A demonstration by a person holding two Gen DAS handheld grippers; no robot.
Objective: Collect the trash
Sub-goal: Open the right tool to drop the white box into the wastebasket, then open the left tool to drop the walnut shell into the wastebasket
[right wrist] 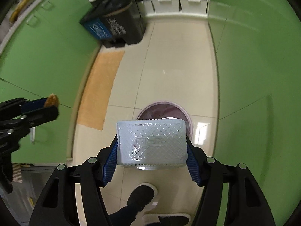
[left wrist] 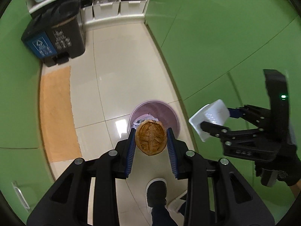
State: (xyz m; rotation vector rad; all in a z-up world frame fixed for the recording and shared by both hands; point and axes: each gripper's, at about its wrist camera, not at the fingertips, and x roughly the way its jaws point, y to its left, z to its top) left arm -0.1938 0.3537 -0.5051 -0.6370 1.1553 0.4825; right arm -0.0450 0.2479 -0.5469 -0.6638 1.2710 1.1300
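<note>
The left hand-held gripper [left wrist: 151, 140] is clamped on a brown walnut shell [left wrist: 151, 139], and the right hand-held gripper [right wrist: 152, 151] is clamped on a white plastic tub [right wrist: 151, 143]. Both hang above the floor [left wrist: 120, 60], just over the small pink bin [left wrist: 165, 113] standing near the green cabinets on the right. The round shell sits between narrow pads and could slip or roll out early. The tub is wide next to the bin's mouth, so an off-centre release could catch the rim and bounce onto the floor.

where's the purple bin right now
The purple bin stands on the tiled floor beside the right-hand green cabinets, under both grippers: the left gripper and the right gripper.
</note>
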